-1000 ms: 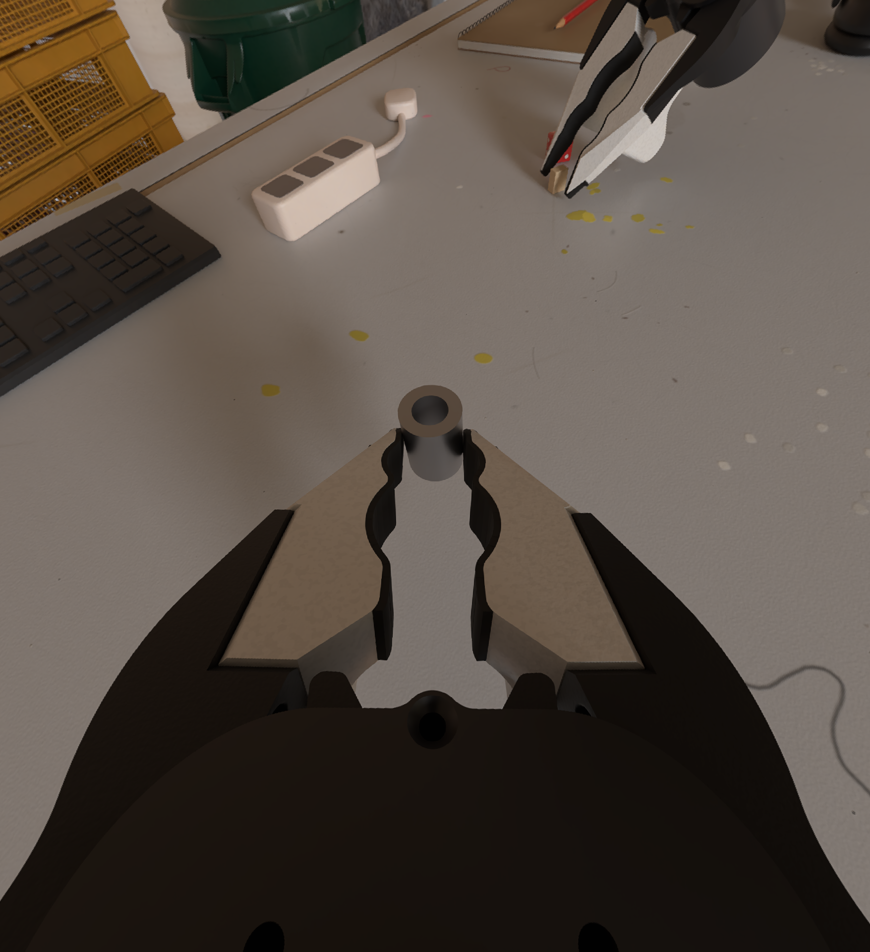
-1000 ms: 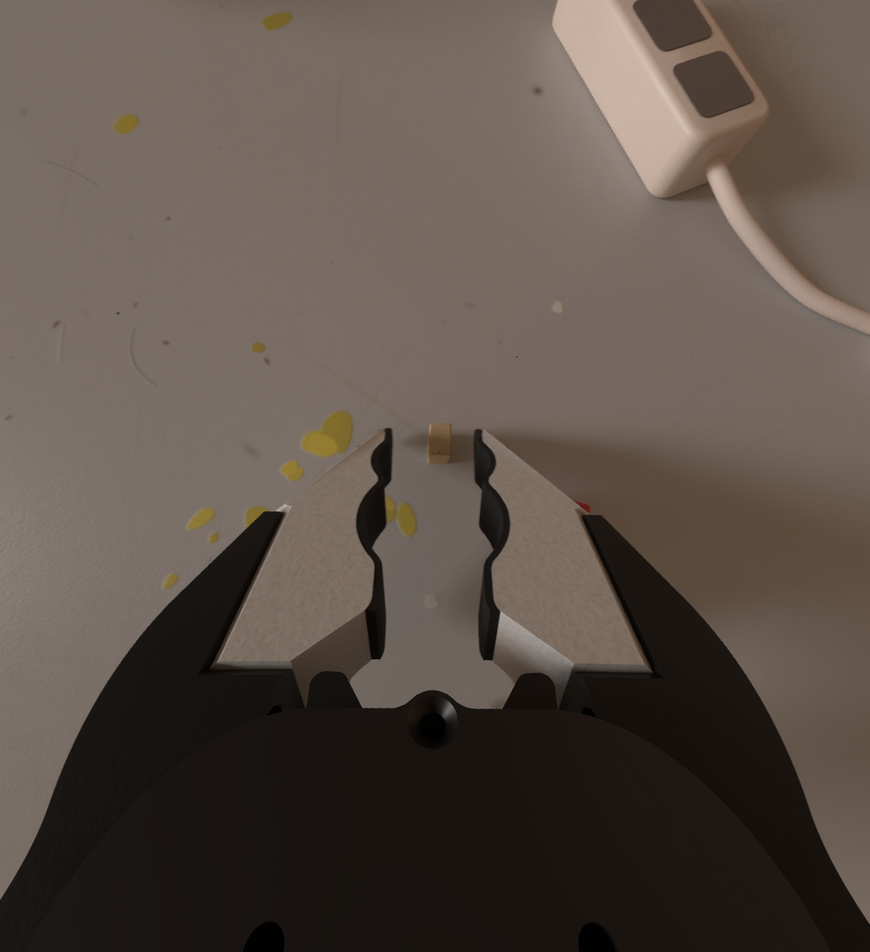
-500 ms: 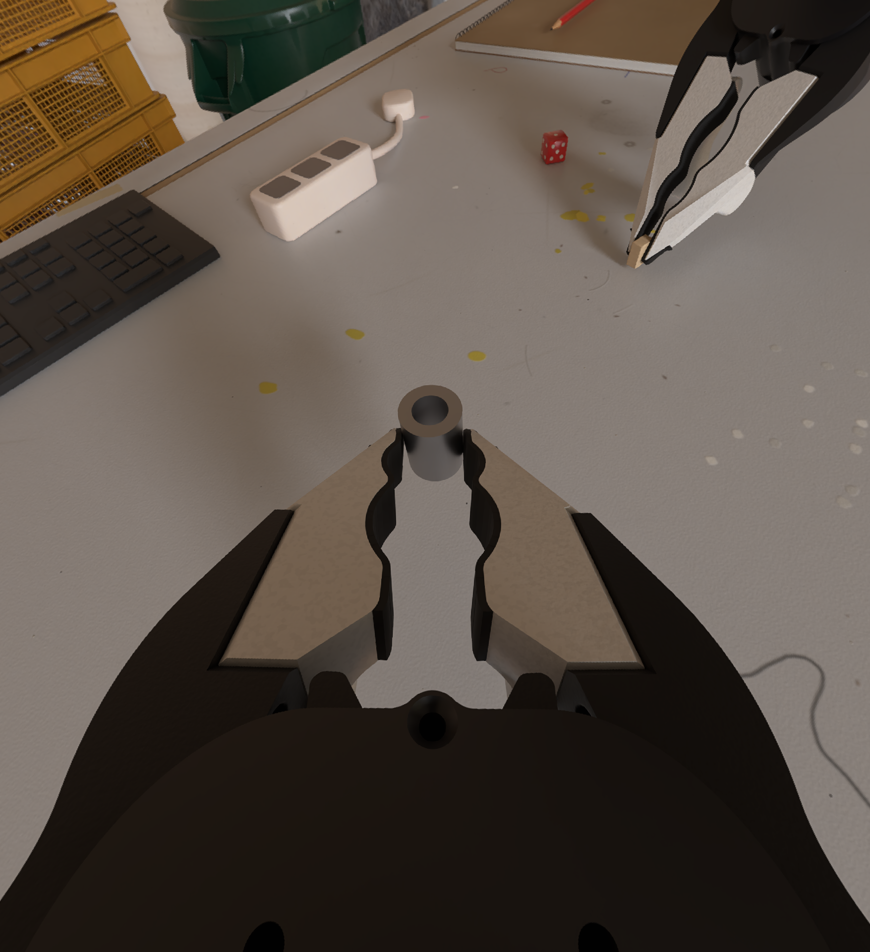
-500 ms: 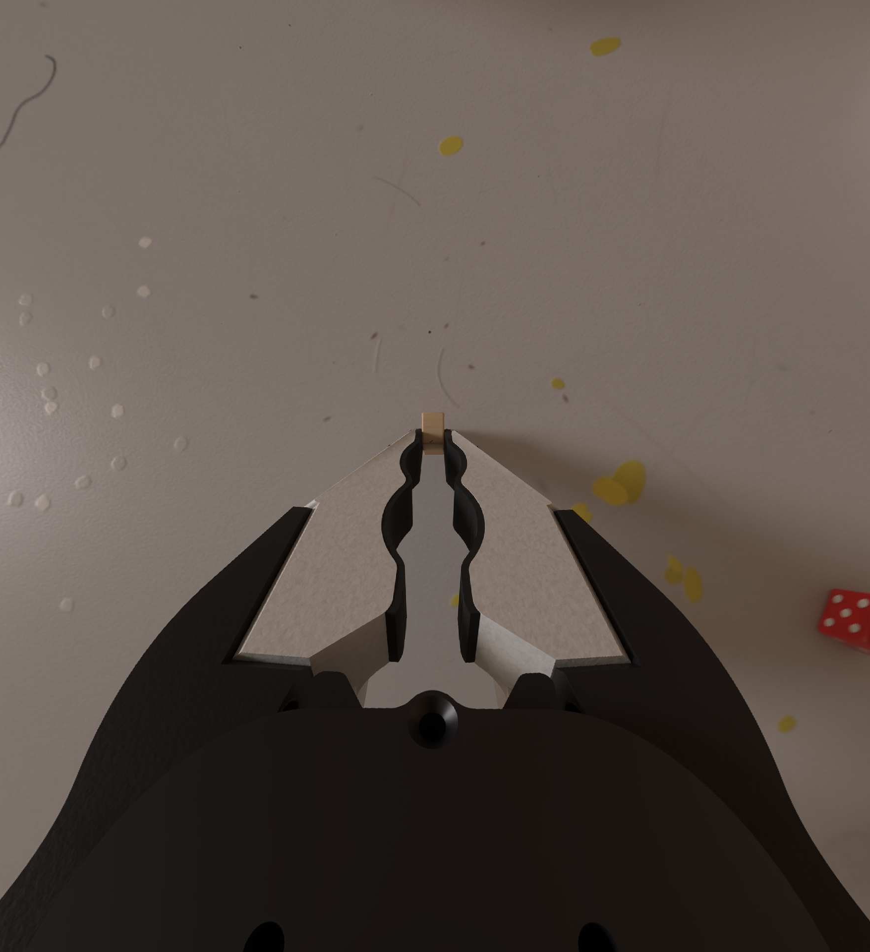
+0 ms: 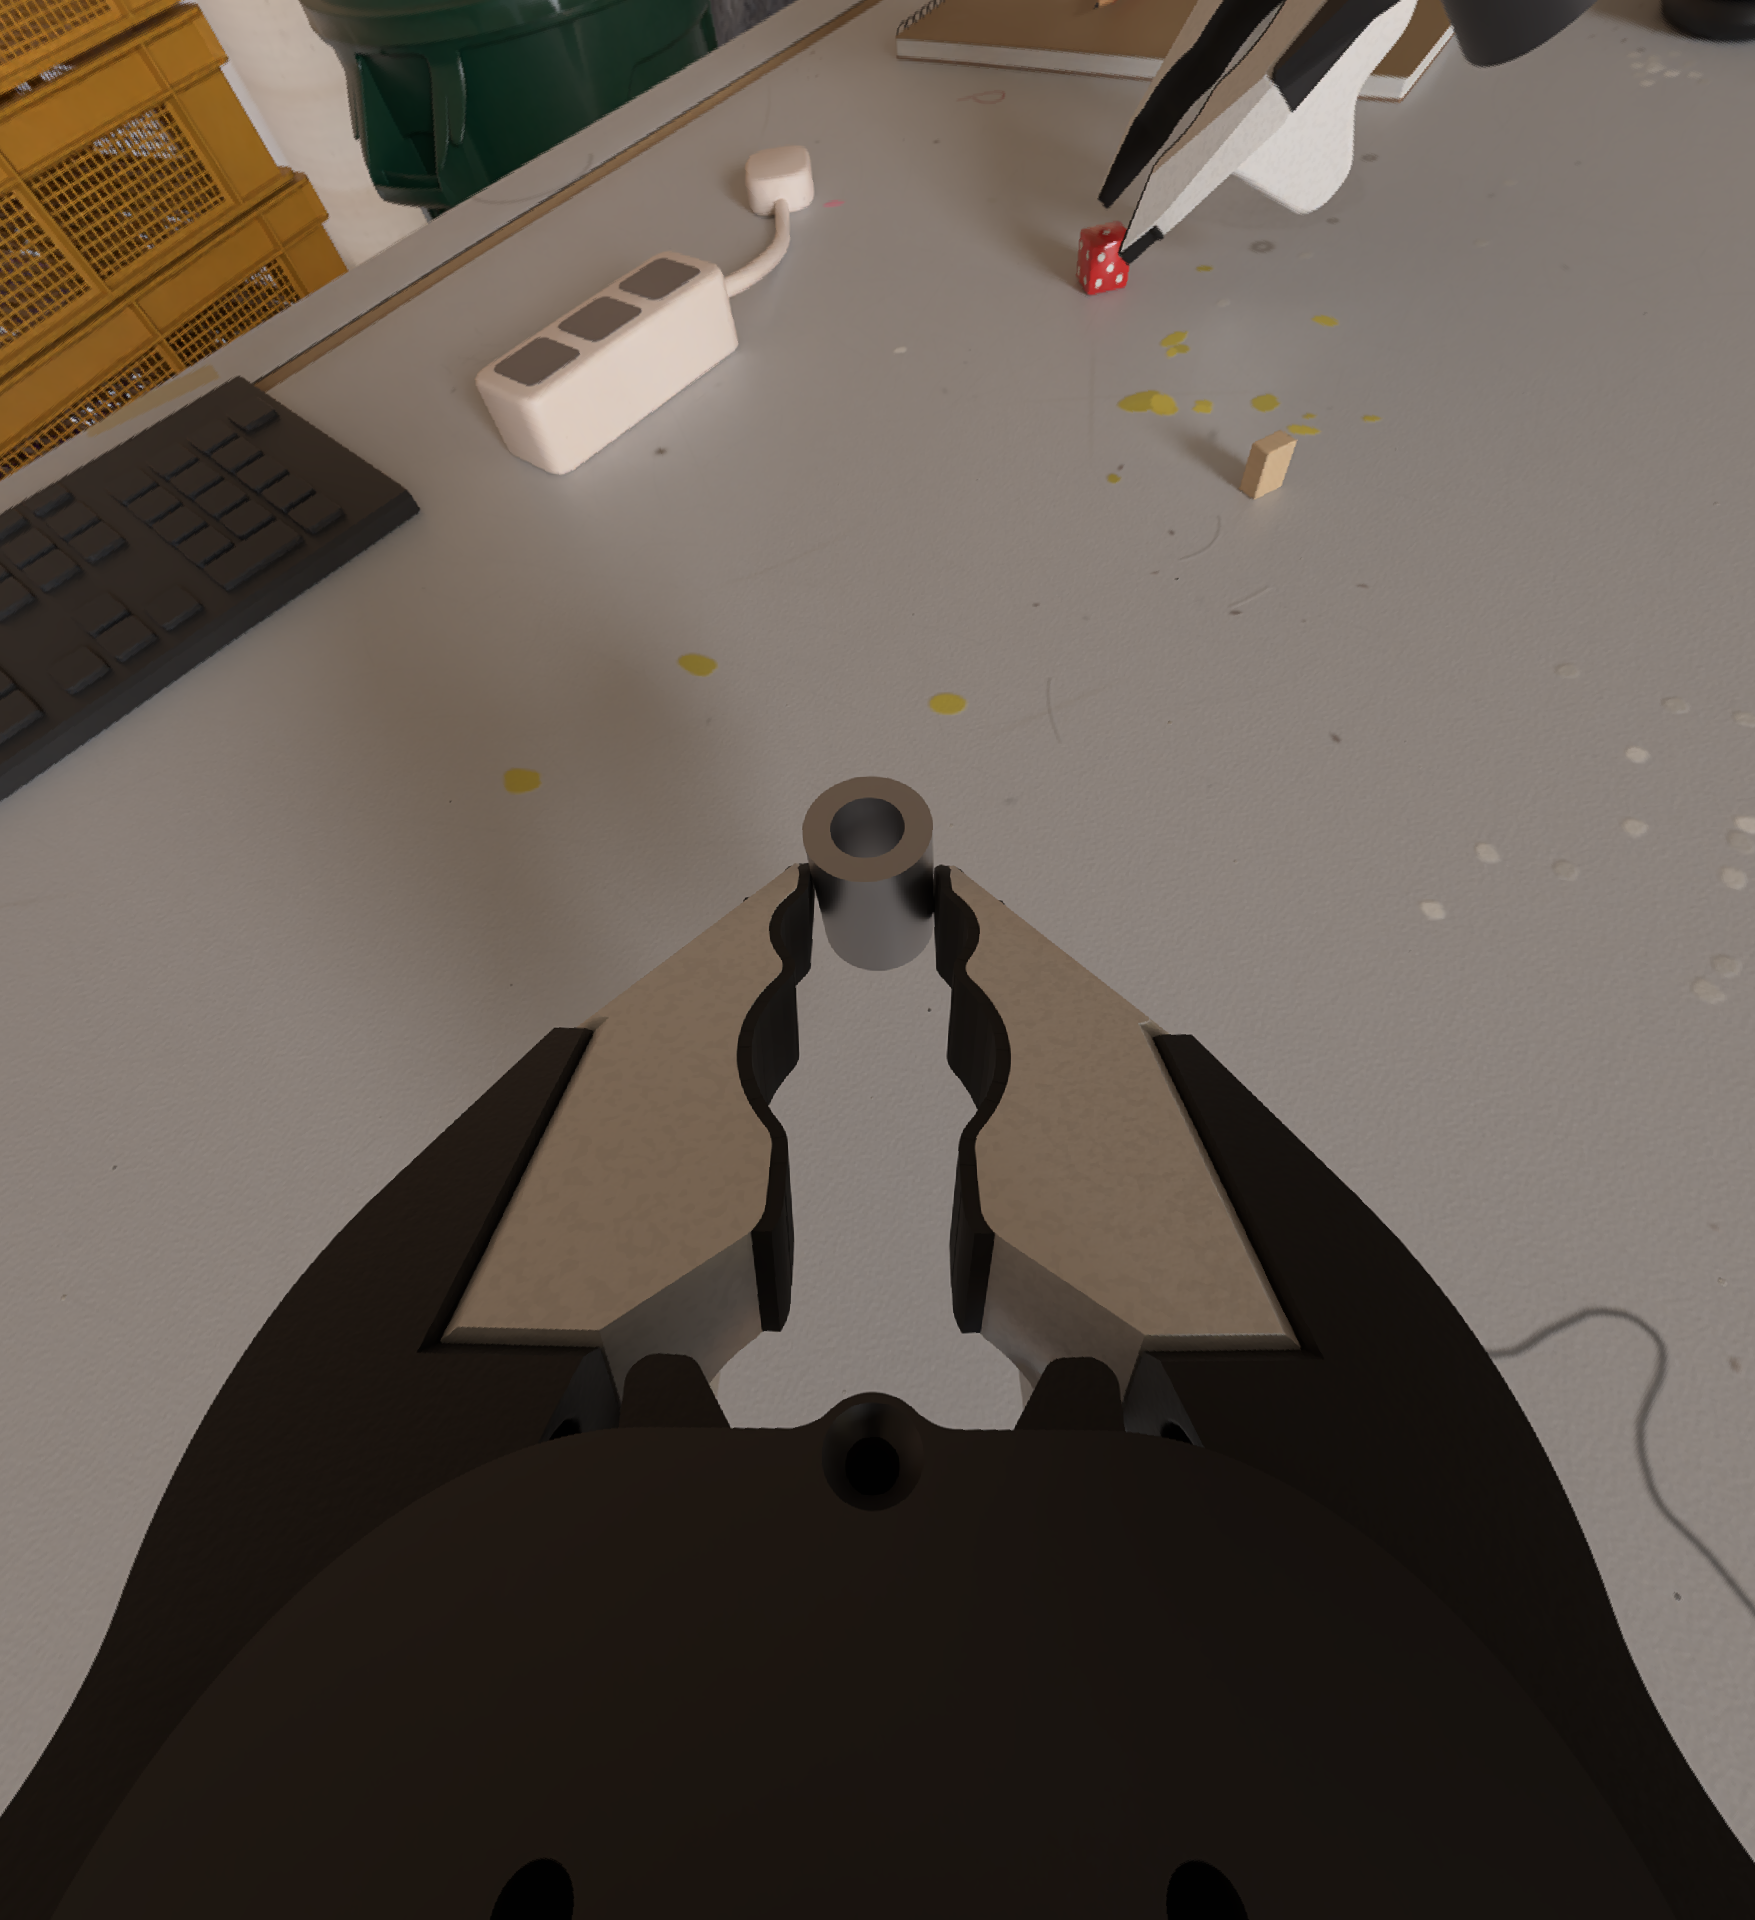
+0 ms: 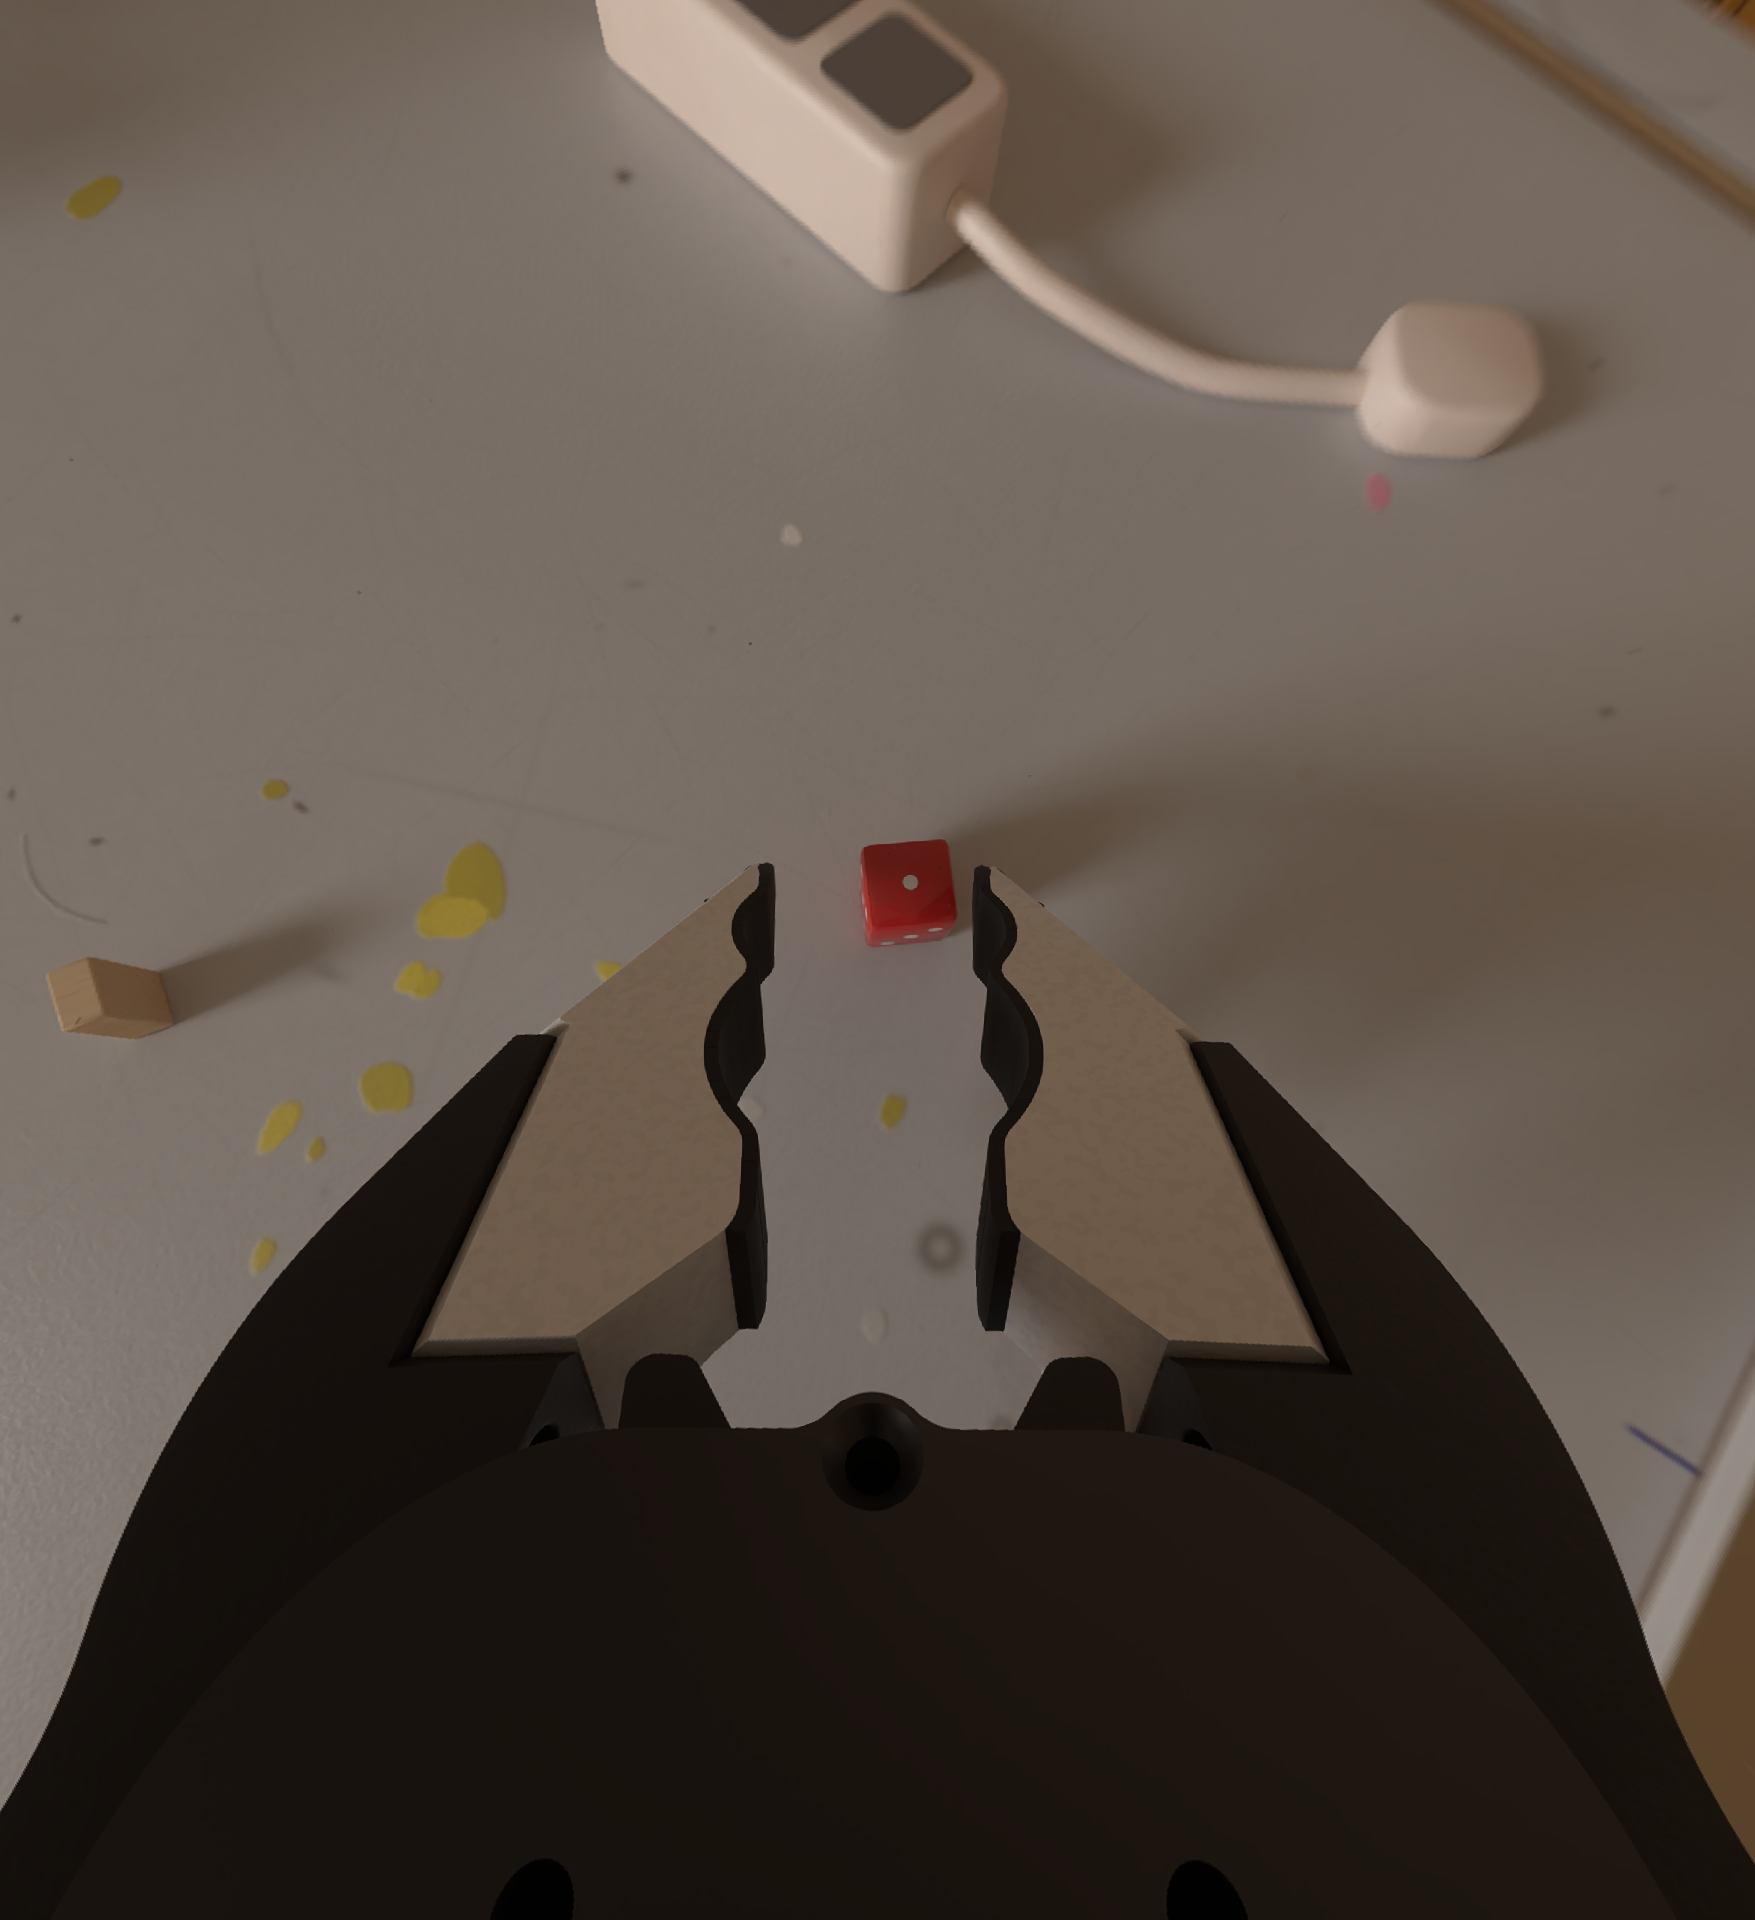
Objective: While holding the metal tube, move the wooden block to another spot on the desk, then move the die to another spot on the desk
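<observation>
Metal tube (image 5: 869, 883): short grey cylinder with thick wall, upright, open bore facing up, clamped at the tips of the left hand-held gripper (image 5: 869, 914), above the table (image 5: 333, 987).
Wooden block (image 5: 1269, 465): small pale tan piece, resting free on the table among yellow flecks, toward 1 o'clock from the tube.
Die (image 6: 906, 891): red cube with white pips, single pip on top, flat on the table, at 12 o'clock between the parted fingertips of the right hand-held gripper (image 6: 873, 904), touching neither.
</observation>
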